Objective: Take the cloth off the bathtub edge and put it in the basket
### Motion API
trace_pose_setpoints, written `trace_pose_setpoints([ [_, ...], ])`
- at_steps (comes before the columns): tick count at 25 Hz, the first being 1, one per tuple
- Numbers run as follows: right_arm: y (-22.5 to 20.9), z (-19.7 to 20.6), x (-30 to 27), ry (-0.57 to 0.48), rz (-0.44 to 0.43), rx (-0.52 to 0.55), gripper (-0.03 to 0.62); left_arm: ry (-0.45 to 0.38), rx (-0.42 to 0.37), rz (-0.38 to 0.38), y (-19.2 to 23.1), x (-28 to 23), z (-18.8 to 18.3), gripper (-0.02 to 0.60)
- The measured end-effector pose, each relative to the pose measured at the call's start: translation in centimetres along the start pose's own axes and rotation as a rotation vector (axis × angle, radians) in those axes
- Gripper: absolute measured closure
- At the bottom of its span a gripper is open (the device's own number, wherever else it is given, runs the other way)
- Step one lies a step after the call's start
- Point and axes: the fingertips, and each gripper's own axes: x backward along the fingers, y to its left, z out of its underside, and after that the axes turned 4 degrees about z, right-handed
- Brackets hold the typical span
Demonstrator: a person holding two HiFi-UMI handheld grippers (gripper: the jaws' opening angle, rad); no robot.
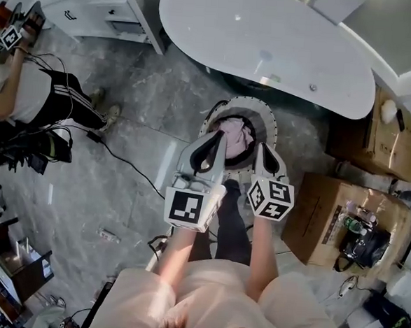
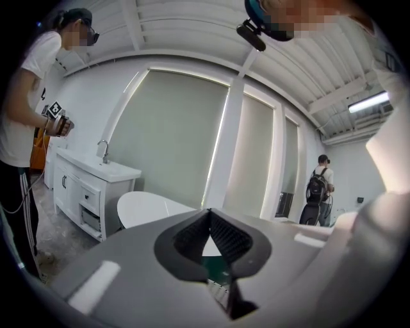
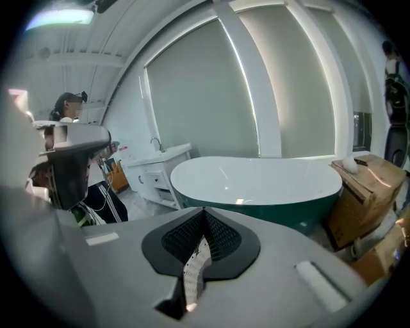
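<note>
Head view: white tub (image 1: 270,45) runs across the top. Basket (image 1: 246,102) sits on the floor (image 1: 161,100) just below it, w/ the pink cloth (image 1: 236,134) bunched inside, clear of the tub edge. Left tool (image 1: 220,141) and right tool (image 1: 261,151) are held side by side above the basket, tips toward it, marker cubes nearest the camera. Neither touches the cloth. Boxes (image 1: 331,221) at right, white cabinet (image 1: 97,8) top left, a person (image 1: 34,99) at the left edge, cable (image 1: 121,162) trailing over the floor.

Left gripper view: left tool (image 2: 209,213) has its jaws closed, tips meeting, nothing btwn them. One end of the tub (image 2: 150,208) shows behind the jaws, cabinet (image 2: 90,182) w/ tap to its left. Person (image 2: 25,128) at far left holds another tool. 2nd person (image 2: 317,192) w/ backpack stands far off at right.

Right gripper view: right tool (image 3: 204,211) also has its jaws pressed together, empty. Tub (image 3: 256,179) lies ahead, white inside, dark green outside. Box (image 3: 362,192) is just right of it, cabinet (image 3: 157,170) to the left. Cloth and basket don't show here.
</note>
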Motion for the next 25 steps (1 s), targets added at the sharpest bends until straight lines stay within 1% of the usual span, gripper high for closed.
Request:
trace_pose_setpoints([
  [2, 0.2, -1.4, 2.0, -0.020, -0.003, 0.006, 0.597, -0.001, -0.005, 0.007, -0.7, 0.8, -1.0, 0.580],
  [4, 0.5, -3.0, 4.1, -0.045, -0.003, 0.014, 0.597, -0.008, -0.017, 0.030, -1.7, 1.4, -2.1, 0.580],
  [7, 1.5, -5.5, 7.3, -0.092, -0.010, 0.030, 0.597, -0.021, -0.026, 0.076, -3.2, 2.4, -3.9, 0.580],
  [11, 3.7, -8.5, 10.9, -0.161, -0.033, 0.068, 0.597, -0.041, -0.058, 0.158, -5.5, 3.3, -8.1, 0.580],
  [16, 5.4, -11.9, 15.8, -0.246, -0.038, 0.085, 0.597, -0.042, -0.064, 0.210, -7.0, 5.6, -9.7, 0.580],
  [19, 6.2, -14.0, 18.7, -0.305, -0.034, 0.090, 0.597, -0.050, -0.076, 0.239, -7.8, 6.9, -11.4, 0.580],
  [21, 7.0, -15.2, 20.6, -0.341, -0.034, 0.089, 0.597, -0.068, -0.066, 0.266, -8.4, 8.0, -13.1, 0.580],
  [23, 7.5, -16.1, 22.5, -0.375, -0.035, 0.091, 0.597, -0.081, -0.038, 0.296, -9.5, 8.9, -14.7, 0.580],
  [25, 7.4, -16.7, 24.5, -0.406, -0.027, 0.089, 0.597, -0.083, -0.027, 0.313, -10.2, 9.6, -15.4, 0.580],
])
